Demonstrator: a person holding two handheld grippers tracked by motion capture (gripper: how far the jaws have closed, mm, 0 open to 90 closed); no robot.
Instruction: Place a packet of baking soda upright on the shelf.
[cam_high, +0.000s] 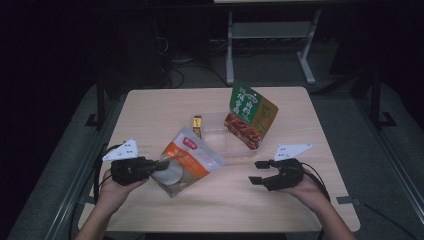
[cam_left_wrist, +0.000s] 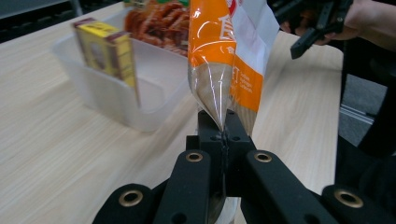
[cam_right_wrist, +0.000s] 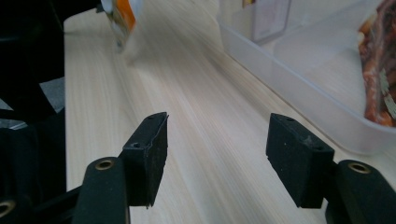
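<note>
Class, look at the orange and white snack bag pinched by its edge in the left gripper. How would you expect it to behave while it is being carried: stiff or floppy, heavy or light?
The bag is thin glossy film that creases where the left gripper pinches it, so it probably flops and swings. One edge pinch holds it off the table, which suggests it is light. The smooth film might slip.

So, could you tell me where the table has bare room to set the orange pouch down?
Bare wood lies between the left gripper and right gripper, and along the table's far-left side. It is crowded around the clear bin, which holds the yellow box and green-red pouch.
</note>
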